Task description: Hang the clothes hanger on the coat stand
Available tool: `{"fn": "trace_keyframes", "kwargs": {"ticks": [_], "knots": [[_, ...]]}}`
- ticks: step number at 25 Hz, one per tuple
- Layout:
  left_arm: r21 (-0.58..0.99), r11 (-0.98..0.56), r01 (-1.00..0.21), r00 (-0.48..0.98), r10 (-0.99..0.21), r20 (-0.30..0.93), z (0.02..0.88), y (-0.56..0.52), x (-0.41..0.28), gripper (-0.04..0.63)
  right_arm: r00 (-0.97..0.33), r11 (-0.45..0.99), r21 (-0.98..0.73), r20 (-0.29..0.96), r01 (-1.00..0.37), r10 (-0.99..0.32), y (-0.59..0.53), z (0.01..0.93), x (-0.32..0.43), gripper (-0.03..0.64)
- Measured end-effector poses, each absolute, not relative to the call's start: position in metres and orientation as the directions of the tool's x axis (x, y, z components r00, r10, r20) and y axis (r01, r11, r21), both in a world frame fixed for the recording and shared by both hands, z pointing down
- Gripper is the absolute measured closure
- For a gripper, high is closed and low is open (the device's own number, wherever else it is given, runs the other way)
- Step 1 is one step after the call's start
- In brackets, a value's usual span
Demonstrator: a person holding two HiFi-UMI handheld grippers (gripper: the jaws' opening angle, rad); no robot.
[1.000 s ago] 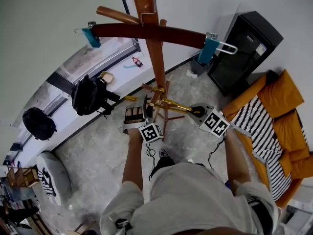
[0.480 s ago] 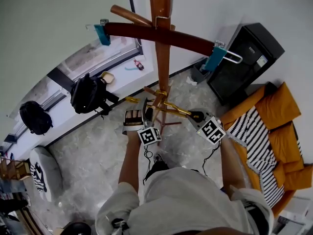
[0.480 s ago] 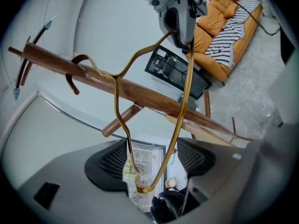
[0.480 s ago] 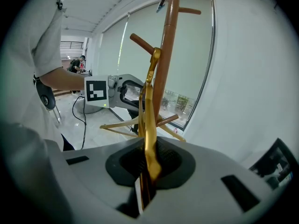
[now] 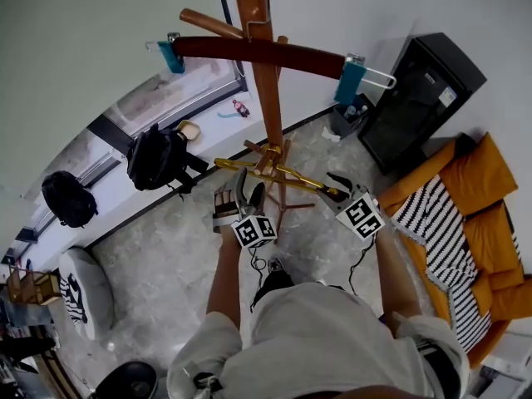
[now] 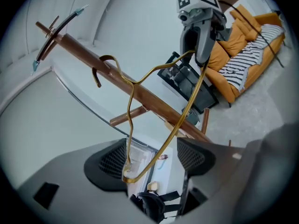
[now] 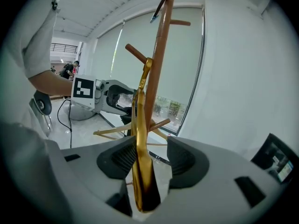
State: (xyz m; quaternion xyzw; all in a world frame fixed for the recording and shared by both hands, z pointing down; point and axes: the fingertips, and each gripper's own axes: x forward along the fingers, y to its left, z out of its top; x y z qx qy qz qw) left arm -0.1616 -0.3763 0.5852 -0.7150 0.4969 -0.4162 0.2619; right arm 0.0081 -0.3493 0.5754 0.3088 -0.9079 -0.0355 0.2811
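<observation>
Spreading apart just now, the right claw stands wide, with one end of the gold wire hanger loose between its pads. It is probably letting go because the hook has reached the wooden coat stand. The left claw is wide too, and the other end rests against one pad, likely to steady it. Thin, glossy and brass-coloured, the hanger lies tilted beside the pole. I cannot tell whether its hook is seated.

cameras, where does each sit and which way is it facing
Head view: on the person's head, facing steeply down at the coat stand; both forearms show.
Left gripper view: on the left gripper, looking along the gold hanger past its open jaws.
Right gripper view: on the right gripper, jaws just opened round the hanger, facing the coat stand.
Shared: each gripper view shows the other gripper.
</observation>
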Motion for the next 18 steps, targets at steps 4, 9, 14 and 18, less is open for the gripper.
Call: {"fn": "trace_keyframes", "kwargs": {"ticks": [4, 9, 14, 18], "knots": [[-0.732, -0.359, -0.579, 0.158, -0.930, 0.332, 0.584, -0.361, -0.160, 0.258, -0.707, 0.807, 0.135, 0.415, -0.574, -0.573, -0.343, 0.565, 0.017, 0.433], [-0.622, -0.339, -0.706, 0.173, -0.934, 0.313, 0.581, -0.332, -0.152, 0.258, -0.743, 0.789, 0.036, 0.314, -0.613, -0.591, -0.333, 0.550, 0.033, 0.425], [-0.379, -0.310, -0.872, 0.212, -0.937, 0.279, 0.568, -0.303, -0.139, 0.258, -0.753, 0.770, -0.012, 0.220, -0.638, -0.620, -0.318, 0.528, 0.040, 0.423], [-0.208, -0.275, -0.939, 0.222, -0.943, 0.249, 0.555, -0.280, -0.133, 0.258, -0.722, 0.727, -0.005, 0.130, -0.686, -0.680, -0.299, 0.506, 0.042, 0.423]]}}
